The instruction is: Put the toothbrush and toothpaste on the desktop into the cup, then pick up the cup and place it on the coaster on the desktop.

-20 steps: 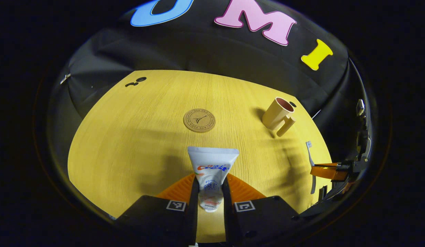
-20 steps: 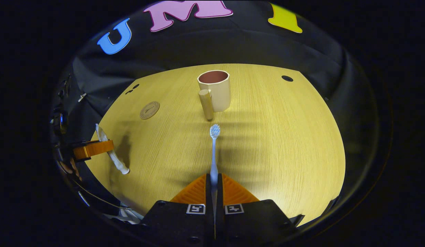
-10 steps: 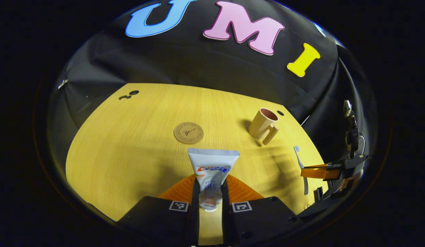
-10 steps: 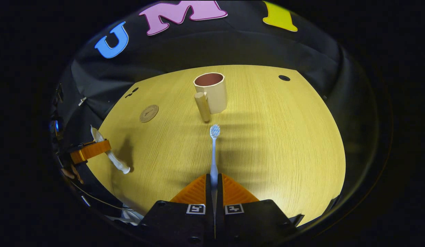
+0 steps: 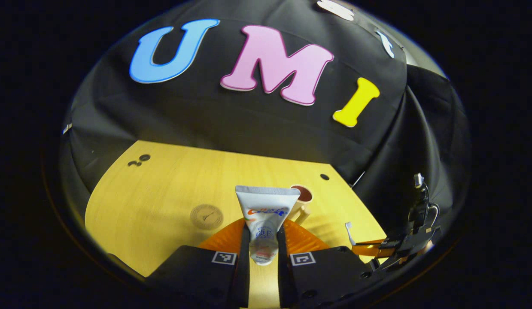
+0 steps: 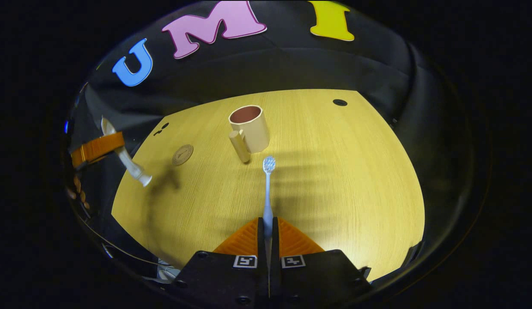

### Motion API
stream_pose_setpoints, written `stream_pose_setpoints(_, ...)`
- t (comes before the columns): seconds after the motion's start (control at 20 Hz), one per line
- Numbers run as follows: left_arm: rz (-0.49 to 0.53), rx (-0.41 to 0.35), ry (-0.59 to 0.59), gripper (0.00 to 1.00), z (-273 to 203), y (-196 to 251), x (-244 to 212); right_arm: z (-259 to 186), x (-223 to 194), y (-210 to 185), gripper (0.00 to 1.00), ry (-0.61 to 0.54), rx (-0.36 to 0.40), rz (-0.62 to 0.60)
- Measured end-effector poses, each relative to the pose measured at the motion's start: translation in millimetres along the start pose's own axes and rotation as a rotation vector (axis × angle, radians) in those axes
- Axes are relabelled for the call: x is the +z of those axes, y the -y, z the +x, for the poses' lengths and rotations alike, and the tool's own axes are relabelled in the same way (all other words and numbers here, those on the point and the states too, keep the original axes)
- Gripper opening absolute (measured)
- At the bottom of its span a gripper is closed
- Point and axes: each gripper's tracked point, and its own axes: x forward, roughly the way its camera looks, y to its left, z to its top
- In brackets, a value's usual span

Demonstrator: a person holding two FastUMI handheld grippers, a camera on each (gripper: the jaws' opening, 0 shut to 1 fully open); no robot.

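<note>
Since a second ago the left gripper [image 5: 263,257] has lifted and tipped back, so the desktop [image 5: 162,193] sits lower in the left gripper view and more wall cloth shows; in the right gripper view the same gripper [image 6: 98,146] now hangs higher at the far left. Its fingers are closed on the lower half of the toothpaste [image 5: 266,214], cap end nearest the camera and flat crimped end pointing away, probably so the tube can be tipped cap-down into the cup. The right gripper [image 6: 268,244] is clamped nearly shut on the handle of the toothbrush [image 6: 268,189], bristle head forward, lined up toward the cup [image 6: 248,126]. Beyond the brush the cup stands upright on the wood with its handle facing the near side and its mouth open and unobstructed. To its left, well apart, lies the round coaster [image 6: 182,154], bare, waiting for the cup. Neither item is in the cup yet; both are held above the desktop.
</note>
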Motion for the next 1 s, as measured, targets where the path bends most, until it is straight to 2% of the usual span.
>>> stream_pose_setpoints(0.1,0.033,-0.041,0.027,0.31,18.8,19.1,22.9,-7.5,7.0,3.7,0.06,0.027,-0.005,0.008)
stream_pose_setpoints(0.15,0.047,-0.062,0.039,0.36,27.7,28.3,32.6,-12.4,11.4,5.7,0.06,0.040,-0.007,0.015)
stream_pose_setpoints(0.2,0.059,-0.081,0.048,0.31,41.0,37.7,41.3,-14.9,15.1,5.6,0.06,0.051,-0.005,0.024)
stream_pose_setpoints(0.25,0.070,-0.098,0.055,0.31,51.1,45.9,49.0,-17.7,17.7,6.5,0.06,0.060,-0.003,0.034)
stream_pose_setpoints(0.3,0.082,-0.117,0.062,0.36,61.4,55.6,56.1,-19.4,21.0,7.2,0.06,0.069,-0.003,0.042)
stream_pose_setpoints(0.35,0.096,-0.134,0.067,0.31,72.8,63.9,60.5,-21.0,24.4,7.7,0.06,0.077,-0.004,0.048)
stream_pose_setpoints(0.55,0.150,-0.189,0.072,0.31,121.8,88.8,72.2,-23.9,25.8,12.3,0.05,0.083,-0.015,0.058)
stream_pose_setpoints(0.75,0.176,-0.238,0.064,0.31,170.5,105.2,70.6,-18.2,20.8,22.7,0.05,0.061,-0.033,0.067)
stream_pose_setpoints(1.0,0.187,-0.262,-0.020,0.31,225.2,108.5,36.0,-6.5,20.0,30.9,0.06,0.033,-0.049,0.073)
